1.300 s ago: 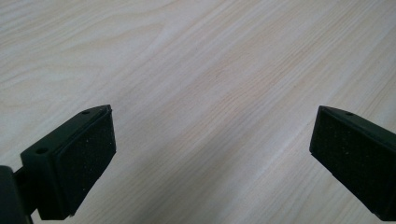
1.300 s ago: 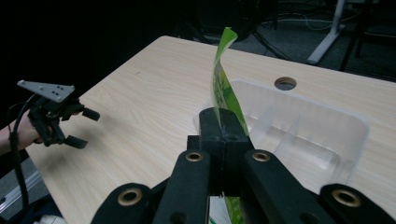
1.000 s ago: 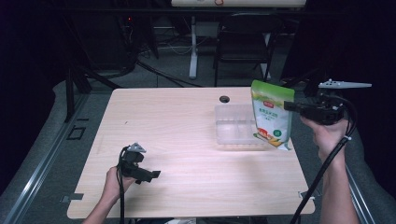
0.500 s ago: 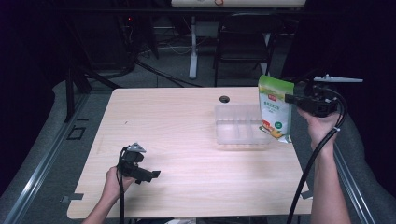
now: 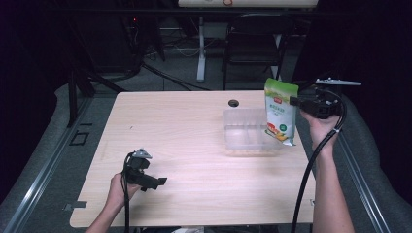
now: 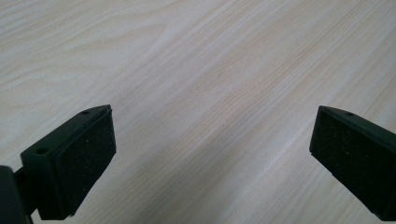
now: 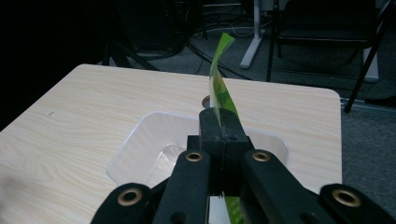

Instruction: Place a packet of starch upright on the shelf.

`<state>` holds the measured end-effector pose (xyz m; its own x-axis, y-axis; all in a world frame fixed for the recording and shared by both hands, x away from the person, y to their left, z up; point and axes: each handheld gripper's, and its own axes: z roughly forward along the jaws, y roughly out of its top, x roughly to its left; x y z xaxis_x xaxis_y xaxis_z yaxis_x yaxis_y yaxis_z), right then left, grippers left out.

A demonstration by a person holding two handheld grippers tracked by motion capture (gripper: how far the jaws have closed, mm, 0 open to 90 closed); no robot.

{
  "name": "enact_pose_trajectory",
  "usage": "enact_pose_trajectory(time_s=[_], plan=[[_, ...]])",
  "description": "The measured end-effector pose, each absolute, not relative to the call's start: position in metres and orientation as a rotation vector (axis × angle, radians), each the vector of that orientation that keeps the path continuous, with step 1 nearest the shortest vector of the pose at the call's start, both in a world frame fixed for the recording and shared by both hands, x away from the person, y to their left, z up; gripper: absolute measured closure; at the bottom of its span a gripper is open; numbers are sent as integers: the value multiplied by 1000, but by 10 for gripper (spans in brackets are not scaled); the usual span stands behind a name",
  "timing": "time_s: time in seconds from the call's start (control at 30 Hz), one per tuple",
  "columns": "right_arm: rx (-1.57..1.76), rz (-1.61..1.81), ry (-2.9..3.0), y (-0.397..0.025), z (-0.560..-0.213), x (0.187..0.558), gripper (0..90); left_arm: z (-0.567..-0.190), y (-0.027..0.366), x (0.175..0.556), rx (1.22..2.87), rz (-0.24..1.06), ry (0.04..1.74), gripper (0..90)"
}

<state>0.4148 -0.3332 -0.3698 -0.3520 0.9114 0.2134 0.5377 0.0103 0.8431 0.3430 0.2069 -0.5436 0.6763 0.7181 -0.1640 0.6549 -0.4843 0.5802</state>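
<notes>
One wooden table (image 5: 194,145). One clear plastic tray (image 5: 245,133). One green snack pouch (image 5: 281,112). One small dark round object (image 5: 233,103). Two handheld grippers: left gripper (image 5: 158,182), right gripper (image 5: 294,101). One chair (image 5: 252,48).

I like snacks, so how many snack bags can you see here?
1. The green bag hangs upright from the right gripper, which is clamped on its edge, at the right end of the clear tray. None looks hidden.
</notes>
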Motion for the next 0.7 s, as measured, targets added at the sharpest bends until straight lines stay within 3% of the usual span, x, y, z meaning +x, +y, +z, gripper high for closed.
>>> enact_pose_trajectory(time_s=[0.7], plan=[[1535, 1296, 1876, -329, -413, 441, 900, -545, 206, 344, 2273, 121, 1045, 4]])
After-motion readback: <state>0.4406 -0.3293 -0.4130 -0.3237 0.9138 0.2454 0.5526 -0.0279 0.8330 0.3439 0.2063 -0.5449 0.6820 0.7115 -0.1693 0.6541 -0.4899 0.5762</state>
